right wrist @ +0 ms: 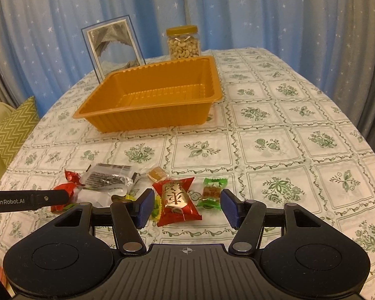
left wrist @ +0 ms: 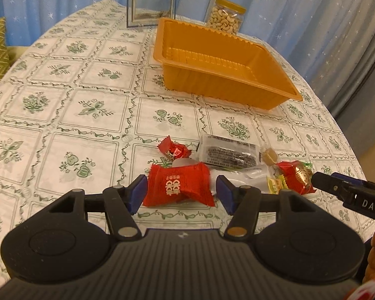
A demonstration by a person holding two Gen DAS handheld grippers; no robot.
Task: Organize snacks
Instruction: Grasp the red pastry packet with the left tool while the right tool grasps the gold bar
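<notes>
Snacks [right wrist: 177, 200] on table, orange tray [right wrist: 107, 115] empty

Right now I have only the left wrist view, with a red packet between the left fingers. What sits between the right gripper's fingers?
Observer: The right gripper is open, with a red-and-gold packet lying between its fingers, apparently not gripped.
Operator: My view shows only a green scrap behind that packet. What is it?
Observer: A whole green-wrapped candy, lying beside the packet, also between the open fingers.
</notes>
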